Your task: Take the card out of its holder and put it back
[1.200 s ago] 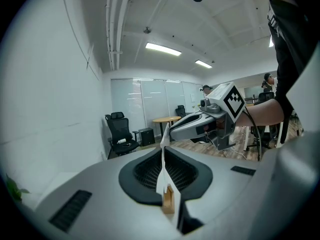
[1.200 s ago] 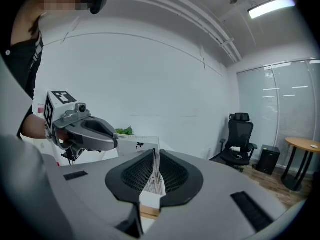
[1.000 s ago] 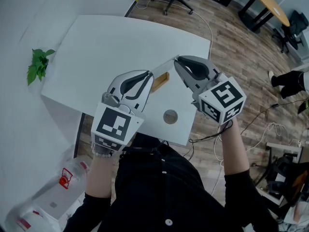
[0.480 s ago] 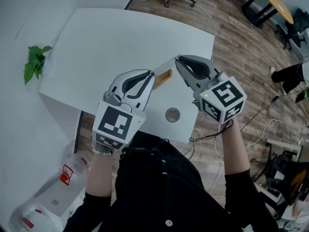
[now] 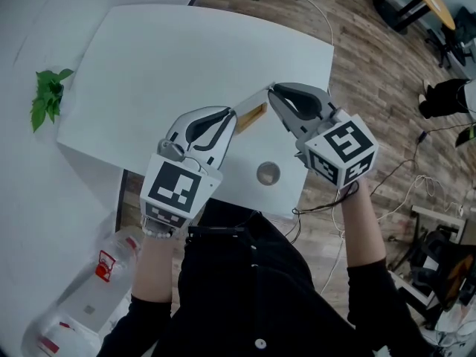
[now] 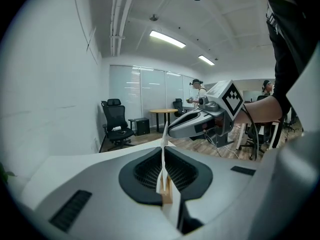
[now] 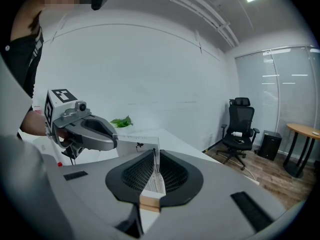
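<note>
A white card stands in a wooden holder, and both are held above the white table between my two grippers. My left gripper is shut on the holder's near end. In its own view the card runs edge-on between the jaws, with the wood low at their base. My right gripper is shut on the card's far upper corner. In the right gripper view the printed card crosses its jaws toward the left gripper, with a bit of wood below.
A round grommet sits in the table near its front edge. A green plant lies off the table's left. A plastic bottle lies on the floor at lower left. Cables and office chairs are on the wooden floor at right.
</note>
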### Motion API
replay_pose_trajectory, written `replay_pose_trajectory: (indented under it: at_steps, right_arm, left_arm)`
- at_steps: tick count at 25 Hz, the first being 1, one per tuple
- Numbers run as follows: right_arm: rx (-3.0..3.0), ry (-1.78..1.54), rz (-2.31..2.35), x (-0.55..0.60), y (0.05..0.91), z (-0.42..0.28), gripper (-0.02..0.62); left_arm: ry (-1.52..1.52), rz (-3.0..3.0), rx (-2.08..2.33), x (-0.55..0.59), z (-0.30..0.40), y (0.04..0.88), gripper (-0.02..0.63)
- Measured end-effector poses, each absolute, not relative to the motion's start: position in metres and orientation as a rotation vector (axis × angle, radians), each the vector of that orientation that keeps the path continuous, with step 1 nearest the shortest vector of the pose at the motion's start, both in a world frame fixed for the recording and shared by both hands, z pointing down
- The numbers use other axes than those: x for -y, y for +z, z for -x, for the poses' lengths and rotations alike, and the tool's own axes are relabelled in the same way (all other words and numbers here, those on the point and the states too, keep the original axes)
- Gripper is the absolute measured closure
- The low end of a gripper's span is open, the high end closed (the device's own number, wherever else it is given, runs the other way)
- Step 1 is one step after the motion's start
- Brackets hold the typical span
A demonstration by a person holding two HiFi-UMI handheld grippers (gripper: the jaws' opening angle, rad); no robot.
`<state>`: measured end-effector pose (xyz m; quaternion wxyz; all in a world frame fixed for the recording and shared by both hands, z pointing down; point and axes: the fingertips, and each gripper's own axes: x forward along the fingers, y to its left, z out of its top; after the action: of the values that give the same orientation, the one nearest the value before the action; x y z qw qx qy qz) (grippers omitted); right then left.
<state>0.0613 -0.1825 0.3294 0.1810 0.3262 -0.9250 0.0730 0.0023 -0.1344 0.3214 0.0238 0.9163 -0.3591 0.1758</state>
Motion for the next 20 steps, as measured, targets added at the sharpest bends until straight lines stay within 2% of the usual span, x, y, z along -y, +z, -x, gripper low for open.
replay_pose_trajectory:
  at_steps: [20]
  right_arm:
    - [2.565, 0.259, -0.908, 0.187, 0.358, -0.064, 0.528]
  left_arm:
    - [0.536, -2.790, 1.062, 0.140, -0.005, 0.350, 0.578]
